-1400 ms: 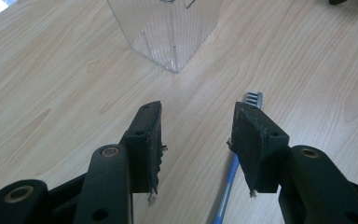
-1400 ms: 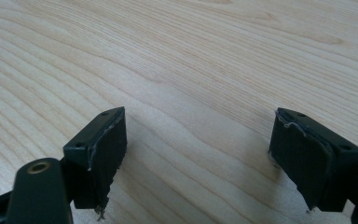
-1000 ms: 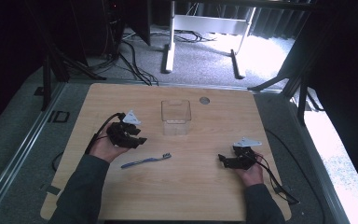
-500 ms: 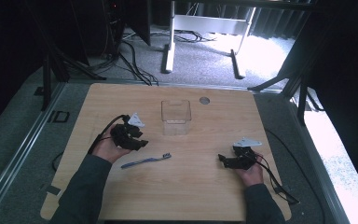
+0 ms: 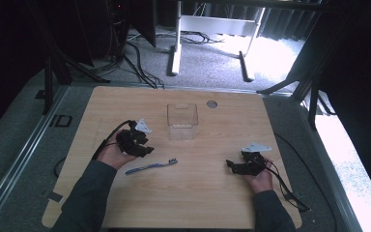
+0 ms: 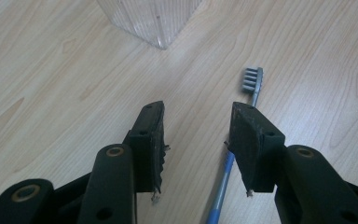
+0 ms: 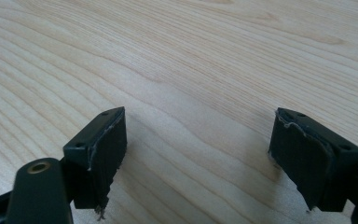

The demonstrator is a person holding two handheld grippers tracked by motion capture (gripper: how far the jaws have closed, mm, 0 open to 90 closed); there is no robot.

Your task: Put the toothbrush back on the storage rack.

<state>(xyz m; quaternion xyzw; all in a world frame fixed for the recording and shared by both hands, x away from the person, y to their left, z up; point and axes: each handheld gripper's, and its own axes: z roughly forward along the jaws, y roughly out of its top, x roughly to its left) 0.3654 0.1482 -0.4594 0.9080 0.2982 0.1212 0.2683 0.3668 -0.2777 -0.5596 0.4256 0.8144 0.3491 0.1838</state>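
The left tool [image 6: 196, 126] hangs spread over the table [image 5: 212, 193], holding nothing; the blue toothbrush [image 6: 251, 86] lies flat partly under one of its jaws, near the clear container [image 6: 151, 18]. The right tool [image 7: 198, 149] gapes wide, empty.

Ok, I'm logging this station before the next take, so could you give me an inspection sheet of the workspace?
Surface: light wooden table, with a round grey grommet near the far edge.
Job's things: blue toothbrush lying flat, bristle head toward the clear plastic box, which stands upright and looks empty.
Clutter: nothing seen.
Grippers: left hand-held gripper open just above the toothbrush, handle under one jaw, not gripped; right hand-held gripper open over bare wood.
Cables: one trails from each gripper; more lie on the floor beyond.
Surroundings: grey carpet, a white frame's legs, dark stands.
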